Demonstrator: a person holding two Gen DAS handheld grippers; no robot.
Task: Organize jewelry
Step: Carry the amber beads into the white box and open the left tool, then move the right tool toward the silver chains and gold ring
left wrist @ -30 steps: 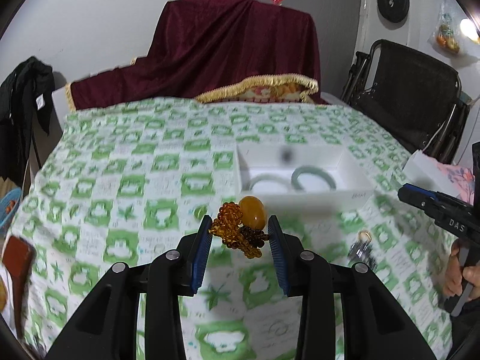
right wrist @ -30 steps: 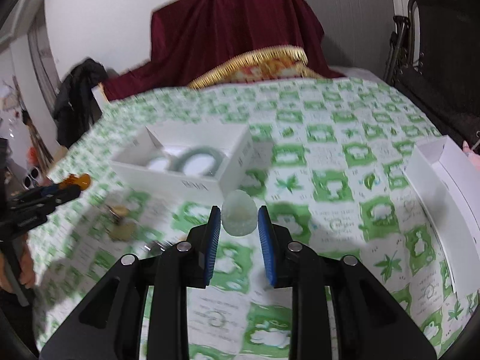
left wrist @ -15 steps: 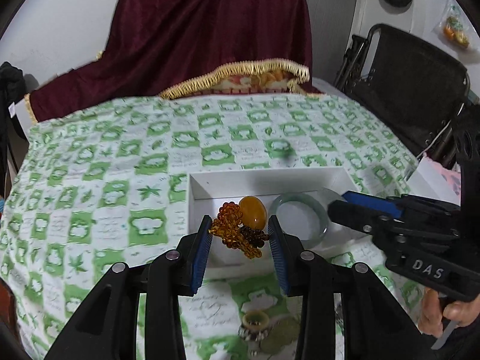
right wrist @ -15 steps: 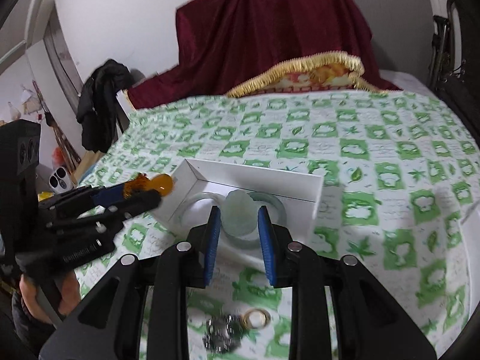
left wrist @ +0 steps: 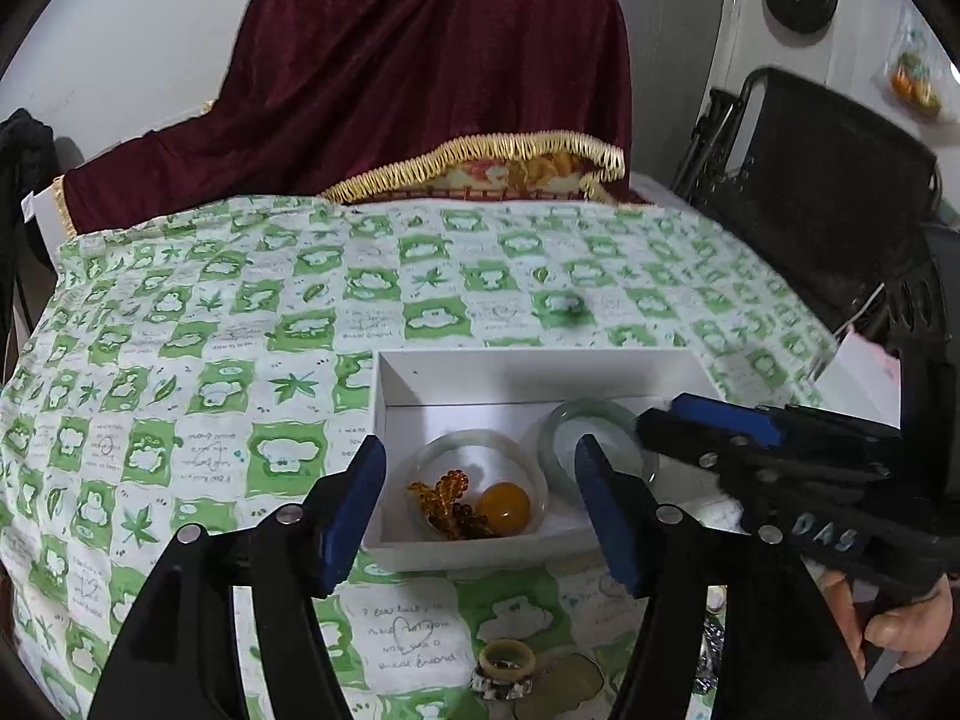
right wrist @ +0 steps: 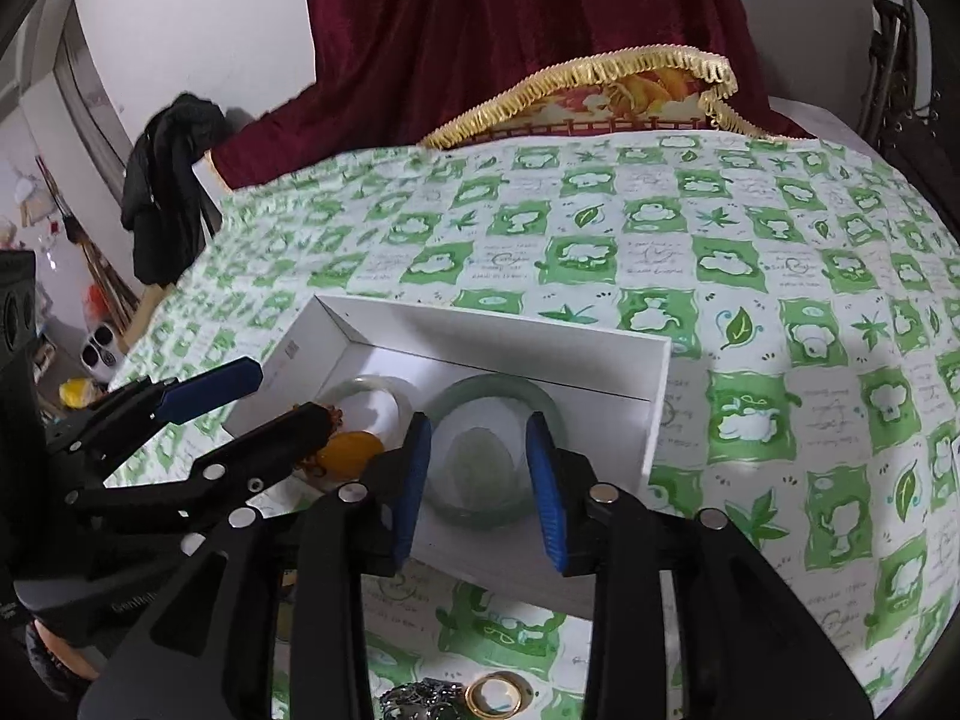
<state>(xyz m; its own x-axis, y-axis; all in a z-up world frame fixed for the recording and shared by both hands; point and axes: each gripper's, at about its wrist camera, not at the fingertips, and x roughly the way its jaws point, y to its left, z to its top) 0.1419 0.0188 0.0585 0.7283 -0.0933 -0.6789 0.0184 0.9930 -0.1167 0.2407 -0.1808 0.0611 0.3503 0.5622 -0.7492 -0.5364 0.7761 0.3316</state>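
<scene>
The left tongs (left wrist: 477, 489) stood wide apart above the near end of the white box (left wrist: 534, 369), gripping nothing. Directly beyond their tips the amber bead string (left wrist: 465, 507), with its large honey-coloured bead, lay on the box floor inside the pale bangle (left wrist: 420, 468). The right tongs (right wrist: 480, 480) were likewise parted, hovering over the box's other half. Between their blue pads, within the ring of the green bangle (right wrist: 495, 393), sat a pale translucent stone (right wrist: 480, 459); it looked to be resting in the box rather than pinched, though the wrist view left that slightly uncertain.

By my judgement the step in hand was the drop-off: both pieces seemed delivered, and both tongs were free. On the green-checked cloth of the bench (right wrist: 750, 276), just in front of the box, a gold ring (right wrist: 495, 693) and a dark metal trinket (right wrist: 420, 699) lay loose, with a flat pale pendant (left wrist: 567, 687) beside them.

The next move would probably call for lifting both tongs clear of the box walls without brushing the bangles, then coming down on one of those small, low-lying pieces with a narrow, careful pinch.
</scene>
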